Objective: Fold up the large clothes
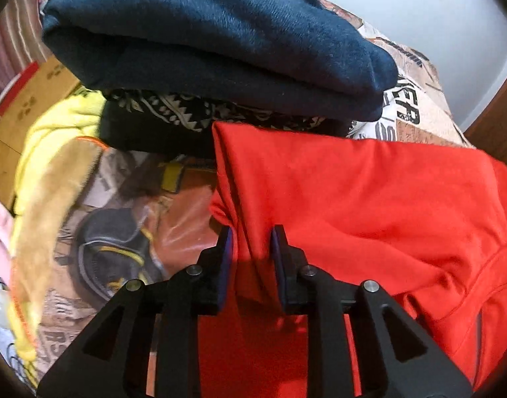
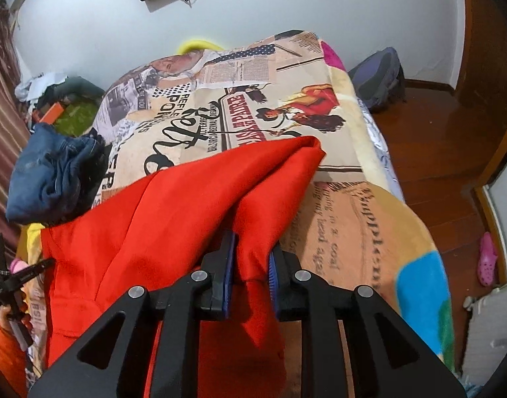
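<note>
You are mid-fold on the red garment (image 1: 369, 205): both grippers carry one edge of it over the printed bedspread (image 2: 346, 219), and the far end already lies ahead of your fingertips.

The left gripper (image 1: 252, 248) grasps a bunched pleat of red cloth between its blue pads (image 1: 227, 258). The right gripper (image 2: 252, 258) likewise pinches a fold of the same cloth, which peaks just beyond its fingers.

Both grippers tilt steeply downward toward the bed.

Judgement: the next move calls for laying the held edge flat and level across both hands before letting go. Keep it short of the folded navy garment (image 1: 220, 39) stacked beyond the left fingertips.
</note>
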